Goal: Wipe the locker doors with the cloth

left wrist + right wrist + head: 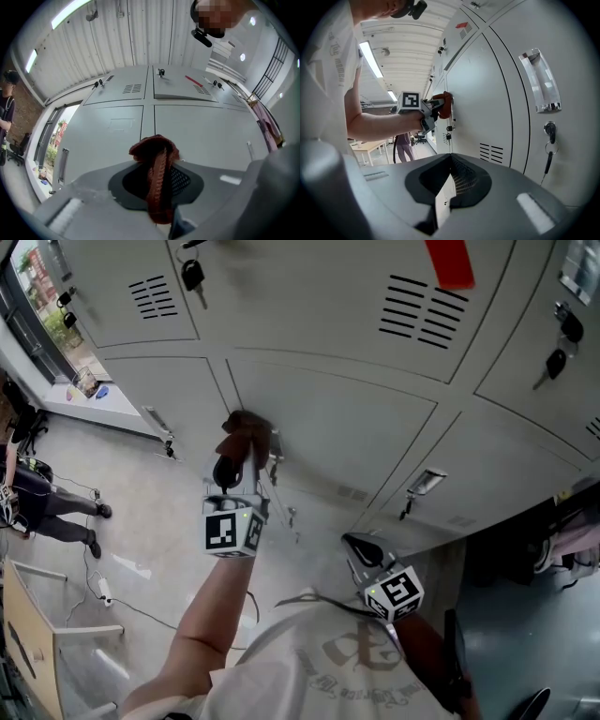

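- Left claw (158,187) is clamped on the reddish knitted cloth (154,151), which is held against a grey locker door (352,423).
- Right claw (449,187) has its jaws together and holds nothing, low beside a neighbouring door's handle (540,82).
- The lockers in view are shut, and a key (548,161) hangs in one lock.

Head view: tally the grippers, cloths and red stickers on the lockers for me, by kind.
Grippers: 2, left gripper and right gripper
Cloths: 1
Red stickers: 1
Total: 4
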`<action>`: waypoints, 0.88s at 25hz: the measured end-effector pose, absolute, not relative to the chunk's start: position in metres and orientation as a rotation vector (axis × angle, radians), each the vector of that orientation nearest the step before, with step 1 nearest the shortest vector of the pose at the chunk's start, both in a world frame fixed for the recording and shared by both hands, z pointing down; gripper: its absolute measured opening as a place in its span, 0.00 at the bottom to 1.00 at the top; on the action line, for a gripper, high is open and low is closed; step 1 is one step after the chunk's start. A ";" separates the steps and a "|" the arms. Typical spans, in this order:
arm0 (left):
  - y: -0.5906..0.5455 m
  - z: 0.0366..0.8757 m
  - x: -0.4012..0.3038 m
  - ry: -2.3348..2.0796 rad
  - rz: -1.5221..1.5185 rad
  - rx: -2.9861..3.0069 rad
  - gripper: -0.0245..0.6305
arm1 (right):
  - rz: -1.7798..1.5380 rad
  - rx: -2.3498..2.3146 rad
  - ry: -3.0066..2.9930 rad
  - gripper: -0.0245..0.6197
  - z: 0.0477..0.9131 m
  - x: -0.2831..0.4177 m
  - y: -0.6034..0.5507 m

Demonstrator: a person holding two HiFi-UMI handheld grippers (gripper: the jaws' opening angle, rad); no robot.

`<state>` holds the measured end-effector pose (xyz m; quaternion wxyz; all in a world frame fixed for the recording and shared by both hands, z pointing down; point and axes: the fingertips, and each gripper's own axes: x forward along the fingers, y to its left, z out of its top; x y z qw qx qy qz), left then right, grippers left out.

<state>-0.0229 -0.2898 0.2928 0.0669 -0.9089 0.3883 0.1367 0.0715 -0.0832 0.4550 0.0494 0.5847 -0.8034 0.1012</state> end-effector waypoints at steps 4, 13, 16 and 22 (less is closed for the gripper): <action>-0.280 0.289 -0.014 1.165 0.421 -2.755 0.15 | 0.282 1.766 -2.445 0.05 0.451 0.076 -0.084; -0.255 0.285 0.018 1.080 0.403 -2.815 0.15 | 0.230 1.742 -2.459 0.05 0.444 0.088 -0.096; -0.245 0.278 0.021 1.073 0.399 -2.804 0.15 | 0.232 1.696 -2.473 0.05 0.436 0.083 -0.098; -0.214 0.279 0.053 0.951 0.389 -2.850 0.15 | 0.230 1.726 -2.444 0.05 0.429 0.094 -0.075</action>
